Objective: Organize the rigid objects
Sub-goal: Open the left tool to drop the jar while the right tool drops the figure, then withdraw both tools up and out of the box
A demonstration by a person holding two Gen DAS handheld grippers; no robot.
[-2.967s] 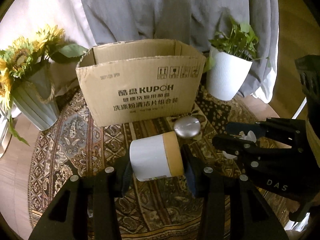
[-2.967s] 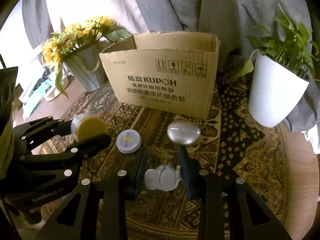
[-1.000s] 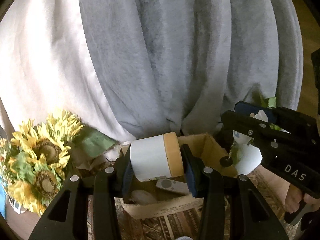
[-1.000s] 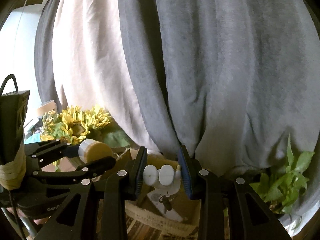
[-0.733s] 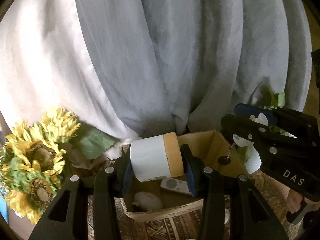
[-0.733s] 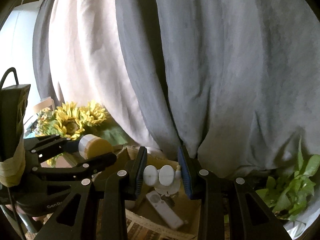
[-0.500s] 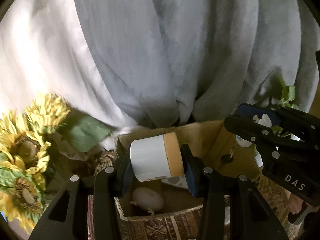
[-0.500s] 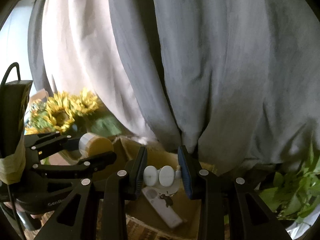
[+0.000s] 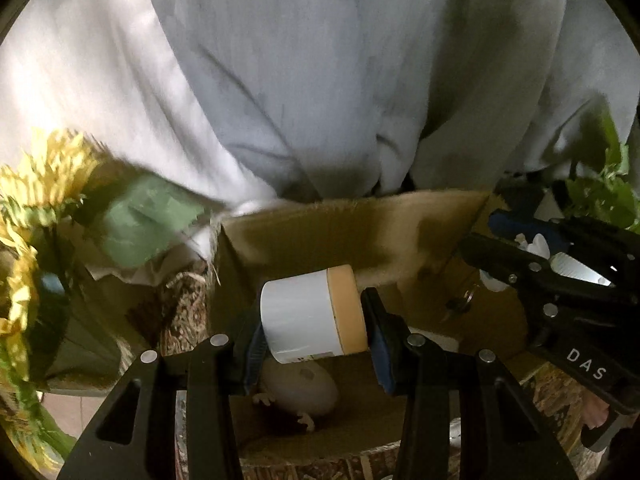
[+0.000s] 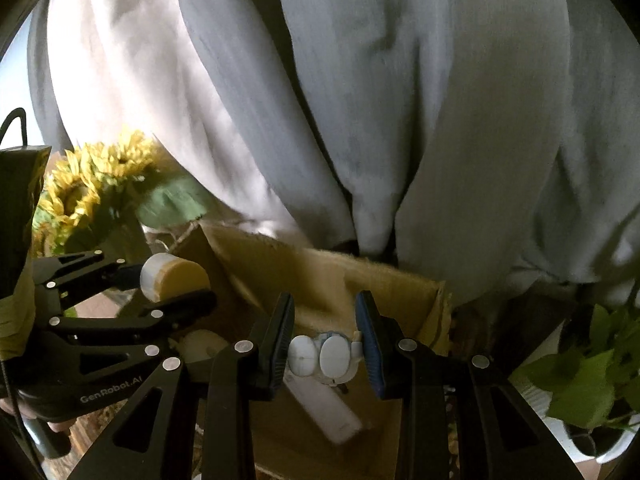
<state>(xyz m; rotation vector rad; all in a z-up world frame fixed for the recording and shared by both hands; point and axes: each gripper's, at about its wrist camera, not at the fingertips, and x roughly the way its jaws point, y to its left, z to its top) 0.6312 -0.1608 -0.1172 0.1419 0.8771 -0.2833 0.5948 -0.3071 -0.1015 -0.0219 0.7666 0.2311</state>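
Observation:
My left gripper (image 9: 314, 330) is shut on a white jar with a tan lid (image 9: 312, 318), held sideways over the open cardboard box (image 9: 348, 224). The jar (image 10: 172, 278) and the left gripper (image 10: 160, 280) also show at the left of the right wrist view. My right gripper (image 10: 325, 354) is shut on a small white figurine (image 10: 322, 356) above the same box (image 10: 320, 276); it shows at the right of the left wrist view (image 9: 532, 246). Inside the box lie a pale egg-shaped toy (image 9: 300, 390) and a white remote (image 10: 324, 408).
Sunflowers in a vase (image 9: 28, 208) stand left of the box. A green plant in a white ribbed pot (image 10: 592, 380) stands to its right. Grey and white curtains (image 9: 320, 80) hang close behind. A patterned rug (image 9: 560, 396) lies under the box.
Both grippers have sunk and tipped downward toward the box with their loads. The box opening has risen in both views, and its inside with the toy and remote shows more.

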